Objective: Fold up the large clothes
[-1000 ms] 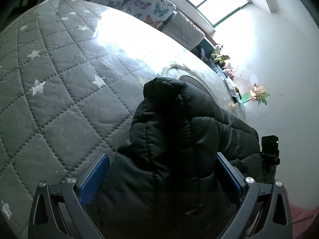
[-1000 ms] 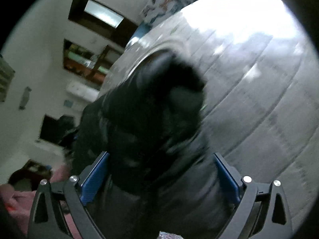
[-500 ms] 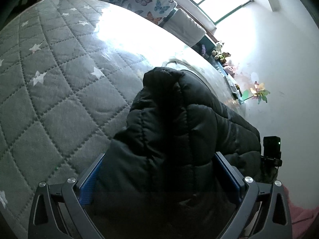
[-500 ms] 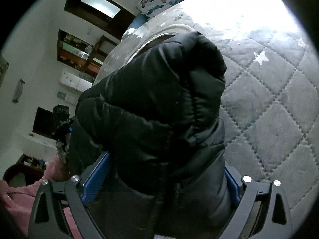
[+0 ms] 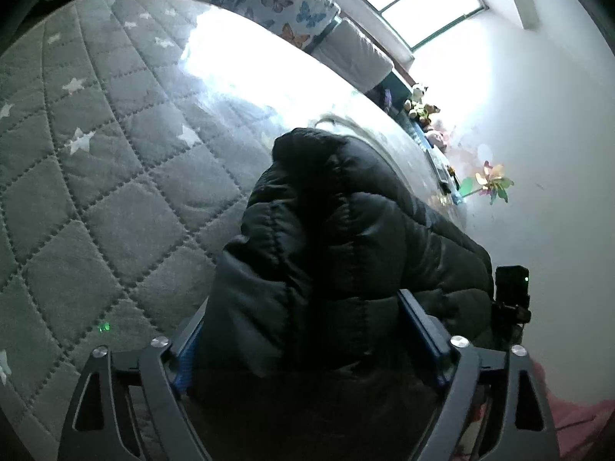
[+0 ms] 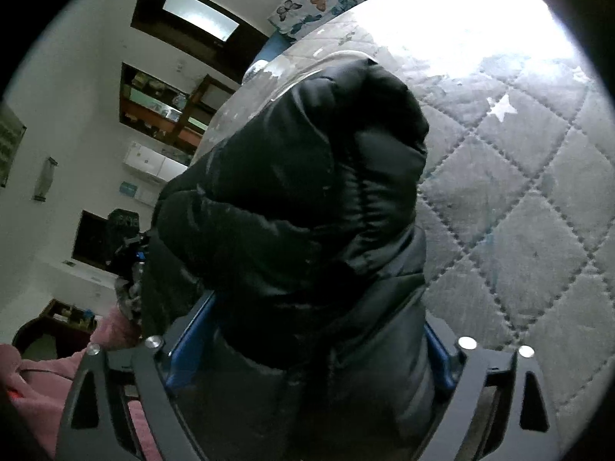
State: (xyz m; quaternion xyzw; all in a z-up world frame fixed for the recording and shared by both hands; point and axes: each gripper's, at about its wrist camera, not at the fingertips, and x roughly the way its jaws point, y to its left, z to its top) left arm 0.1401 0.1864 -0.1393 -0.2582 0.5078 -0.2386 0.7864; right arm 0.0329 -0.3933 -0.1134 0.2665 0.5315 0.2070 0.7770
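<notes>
Since a second ago, both grippers have narrowed on the jacket bulk.
We hold the black puffer jacket (image 5: pixel 330 253) bunched between left gripper (image 5: pixel 307 330) and right gripper (image 6: pixel 307 342), each clamped on it, above the quilted bed (image 5: pixel 115 176); we should carry both ends level and lay the fold flat ahead.

The puffer jacket (image 5: pixel 346 238) is glossy black, stitched in puffy bands. Under it the bedspread (image 5: pixel 115 176) is grey, quilted in diamonds and dotted with white stars. The pillows (image 5: pixel 284 4) are white with orange and blue butterflies. The gripper pads (image 6: pixel 192 334) are blue on black frames. A pinwheel (image 5: pixel 494 184) shows yellow, pink and green.
</notes>
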